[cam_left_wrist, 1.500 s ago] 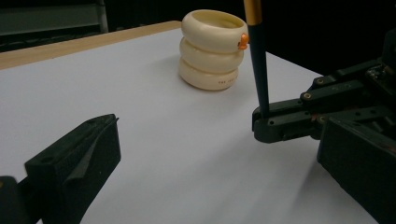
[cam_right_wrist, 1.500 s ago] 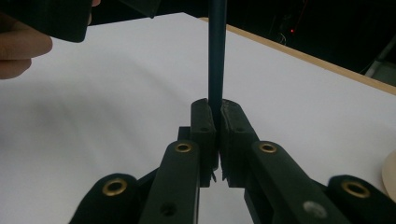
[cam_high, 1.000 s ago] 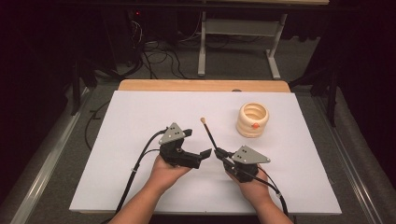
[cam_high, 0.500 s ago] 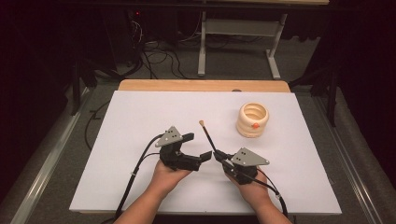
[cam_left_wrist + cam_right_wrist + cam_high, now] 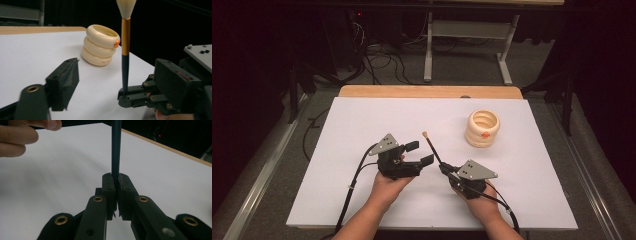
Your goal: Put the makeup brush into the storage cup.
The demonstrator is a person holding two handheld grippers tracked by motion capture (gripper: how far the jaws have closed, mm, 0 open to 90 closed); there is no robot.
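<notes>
My right gripper point(image 5: 445, 169) has its jaws clamped on the brush point(image 5: 432, 148) by the handle's low end, bristles up and angled away over the desk point(image 5: 362, 120); left gripper point(image 5: 419, 152) sits just beside it, jaws spread but just been closing, nothing between them; cream holder point(image 5: 482, 128) stands farther back right.

brush point(image 5: 116, 147) tip cut off by top edge in right gripper view; near left jaw blurred in left gripper view.

right claw point(image 5: 445, 169) grips brush point(image 5: 432, 146) | left claw point(image 5: 419, 153) closing beside, empty
</notes>
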